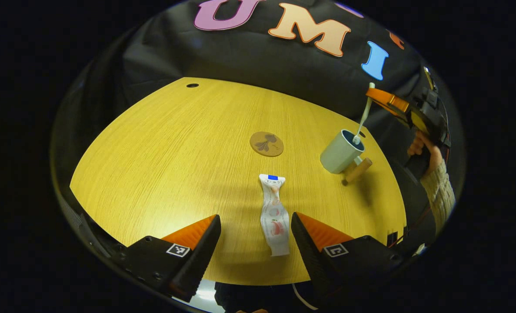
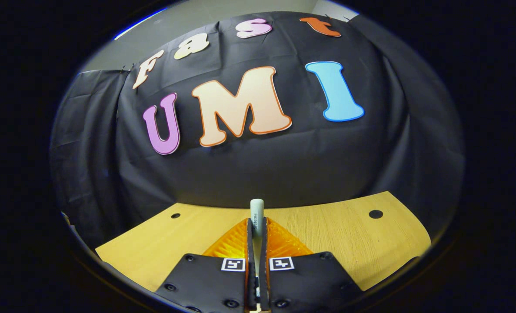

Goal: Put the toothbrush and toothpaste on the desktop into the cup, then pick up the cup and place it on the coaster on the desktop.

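Fingers of the right gripper (image 2: 256,226) clamp the toothbrush (image 1: 364,116), its head inside the cup (image 1: 341,151) at far right. Left gripper (image 1: 255,230) gapes around the toothpaste tube (image 1: 274,213); coaster (image 1: 266,144) beyond.

Dim, fisheye-warped edges, perhaps overhead light.

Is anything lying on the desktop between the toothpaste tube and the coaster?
Nothing: in the left gripper view, bare desktop separates the toothpaste tube from the coaster. The cup stands off to the side.
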{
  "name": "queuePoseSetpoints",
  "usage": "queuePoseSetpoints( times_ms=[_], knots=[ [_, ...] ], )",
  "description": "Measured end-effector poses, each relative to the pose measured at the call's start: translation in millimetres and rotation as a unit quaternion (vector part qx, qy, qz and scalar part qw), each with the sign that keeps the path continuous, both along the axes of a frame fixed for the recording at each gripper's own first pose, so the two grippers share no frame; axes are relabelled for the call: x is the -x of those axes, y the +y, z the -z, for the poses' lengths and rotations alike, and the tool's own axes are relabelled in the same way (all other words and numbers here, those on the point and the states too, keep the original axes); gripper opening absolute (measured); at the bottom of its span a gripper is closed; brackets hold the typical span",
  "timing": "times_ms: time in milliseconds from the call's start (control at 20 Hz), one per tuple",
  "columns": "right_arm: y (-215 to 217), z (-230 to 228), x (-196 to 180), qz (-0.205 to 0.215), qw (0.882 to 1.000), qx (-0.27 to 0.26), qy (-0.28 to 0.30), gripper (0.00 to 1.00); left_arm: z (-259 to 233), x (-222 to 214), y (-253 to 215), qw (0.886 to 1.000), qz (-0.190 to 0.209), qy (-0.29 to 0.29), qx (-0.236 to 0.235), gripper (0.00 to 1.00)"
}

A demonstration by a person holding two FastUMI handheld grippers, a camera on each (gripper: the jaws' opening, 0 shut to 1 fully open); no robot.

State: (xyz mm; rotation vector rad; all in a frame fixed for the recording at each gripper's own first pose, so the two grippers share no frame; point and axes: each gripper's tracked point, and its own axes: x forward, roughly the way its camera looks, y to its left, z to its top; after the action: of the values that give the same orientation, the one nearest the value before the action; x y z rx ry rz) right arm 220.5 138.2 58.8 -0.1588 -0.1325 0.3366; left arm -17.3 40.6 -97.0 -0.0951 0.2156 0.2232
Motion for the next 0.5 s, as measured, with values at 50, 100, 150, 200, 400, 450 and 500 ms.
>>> queuePoseSetpoints(
  times_ms=[50, 100, 150, 200, 400, 450, 500],
  knots=[
    [0.2, 10.1, -4.4, 0.002, 1.0, 0.007, 0.005, 0.06, 0.2, -1.0, -0.3, 1.0, 0.0, 0.001, -0.002, 0.95],
    [0.2, 18.3, -8.2, 0.005, 1.0, 0.012, 0.014, 0.06, -0.4, -2.2, -0.6, 1.0, 0.0, 0.003, -0.003, 0.95],
    [0.1, 28.0, -12.3, 0.007, 1.0, 0.015, 0.021, 0.06, -1.2, -3.7, -1.2, 1.0, 0.0, 0.003, -0.006, 0.95],
    [-0.2, 34.1, -13.3, 0.008, 1.0, 0.017, 0.025, 0.06, -1.9, -5.2, -1.7, 1.0, 0.002, 0.005, -0.008, 0.95],
    [-3.7, 49.1, -15.1, 0.018, 0.999, 0.021, 0.036, 0.07, -4.8, -10.7, -6.3, 1.0, 0.01, 0.007, -0.011, 0.95],
    [-5.0, 53.9, -12.6, 0.017, 0.999, 0.022, 0.043, 0.08, -5.0, -12.6, -7.3, 1.0, 0.013, 0.007, -0.012, 0.95],
    [-7.2, 59.6, -10.7, 0.016, 0.998, 0.023, 0.049, 0.08, -5.7, -13.2, -8.4, 1.0, 0.015, 0.007, -0.013, 0.95]
  ],
)
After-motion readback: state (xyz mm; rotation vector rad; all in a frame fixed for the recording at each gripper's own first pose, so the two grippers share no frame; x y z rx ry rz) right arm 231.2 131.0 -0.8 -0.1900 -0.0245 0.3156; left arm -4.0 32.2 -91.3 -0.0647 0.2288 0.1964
